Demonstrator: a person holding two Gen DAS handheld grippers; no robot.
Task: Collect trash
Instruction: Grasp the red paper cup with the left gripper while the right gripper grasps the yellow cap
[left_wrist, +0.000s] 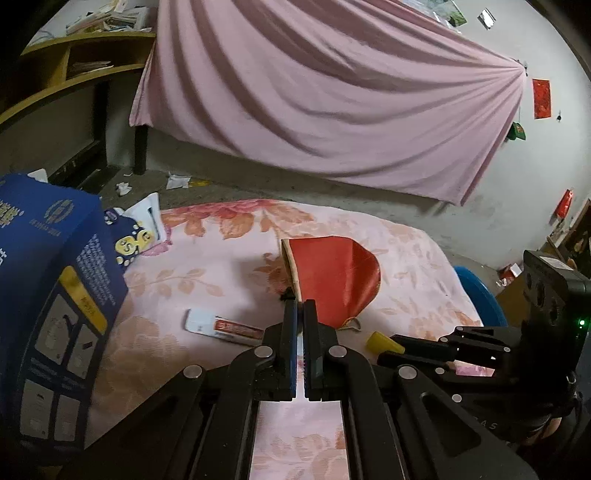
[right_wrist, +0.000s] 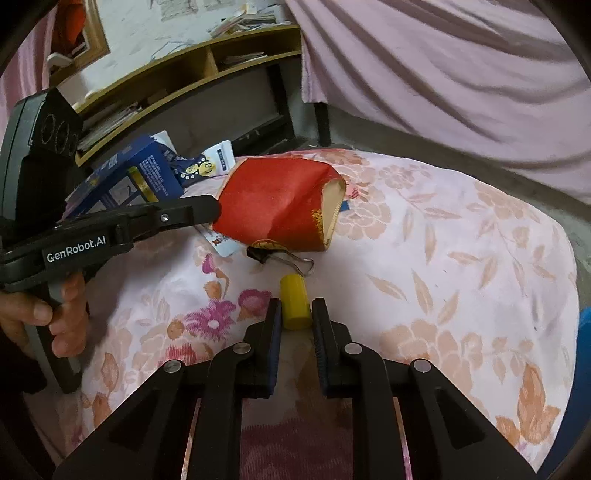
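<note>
one red paper bag (left_wrist: 332, 277), one yellow cap (right_wrist: 294, 305), one blue carton (left_wrist: 55, 295), one white tube (left_wrist: 225, 328), one floral cloth (right_wrist: 461, 258), one pink curtain (left_wrist: 332, 92), two crumpled scraps on the floor (left_wrist: 177, 181)

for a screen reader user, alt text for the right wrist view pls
The right tool grips a small yellow cylinder lying on a floral pink cloth. Beyond it the left tool pinches the edge of a crumpled red paper bag, with a blue box behind.
</note>
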